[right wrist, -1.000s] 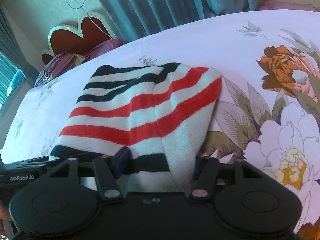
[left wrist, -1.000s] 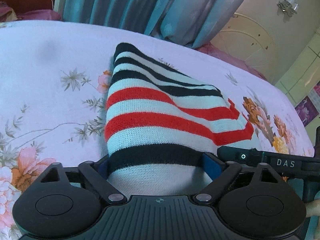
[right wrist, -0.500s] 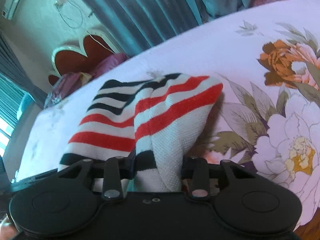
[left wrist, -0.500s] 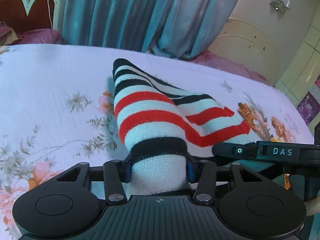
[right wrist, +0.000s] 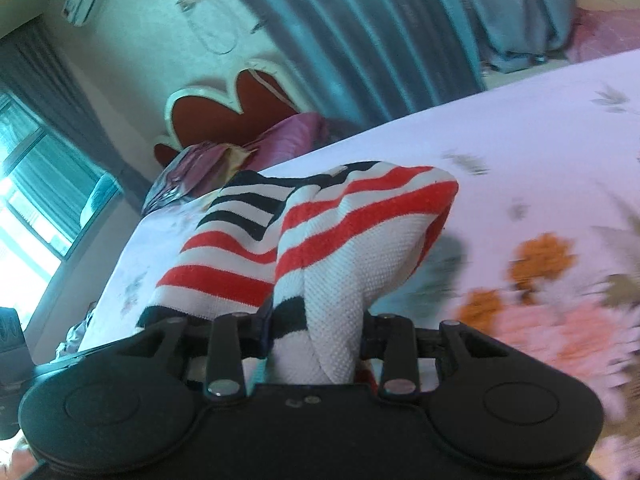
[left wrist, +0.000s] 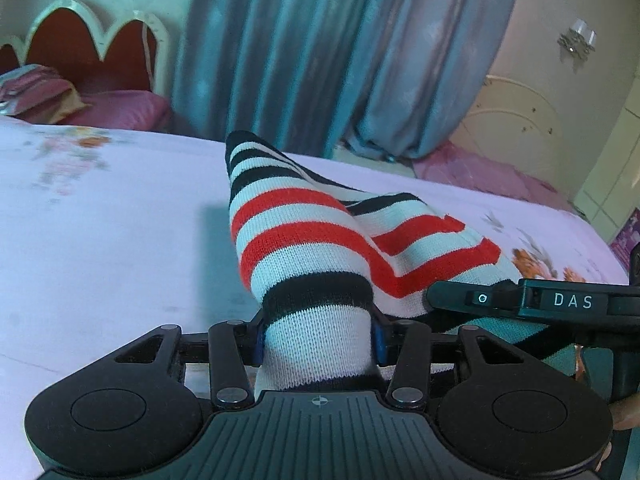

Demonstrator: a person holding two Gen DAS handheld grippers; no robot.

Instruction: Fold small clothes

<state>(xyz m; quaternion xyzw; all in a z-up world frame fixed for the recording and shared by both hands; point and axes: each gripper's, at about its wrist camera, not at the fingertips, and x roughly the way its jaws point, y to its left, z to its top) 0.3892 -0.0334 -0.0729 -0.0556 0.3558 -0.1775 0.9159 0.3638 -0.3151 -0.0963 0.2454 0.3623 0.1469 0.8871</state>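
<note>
- Knit garment [left wrist: 316, 240]: small, striped in white, red and black bands, ribbed weave; in the right wrist view [right wrist: 320, 248] a plain white panel with a finer weave shows at the near end.
- It is bunched at the near end and lifted off the bed [left wrist: 100, 240], sagging between the two grips; the far black-and-white striped end trails toward the bed's far edge, near the headboard [left wrist: 92, 56].
- Left gripper [left wrist: 318, 338]: its blue-padded fingers [left wrist: 259, 340] are clenched on the white and black hem, the jaws having just closed on the cloth.
- Right gripper [right wrist: 316, 340]: fingers likewise clamped on a gathered fold of the white panel and a black stripe, having just closed on it.
- Bed sheet is pale pink with flower prints; its right side is blurred.
- Blue curtain [left wrist: 320, 48] hangs beyond the bed.
</note>
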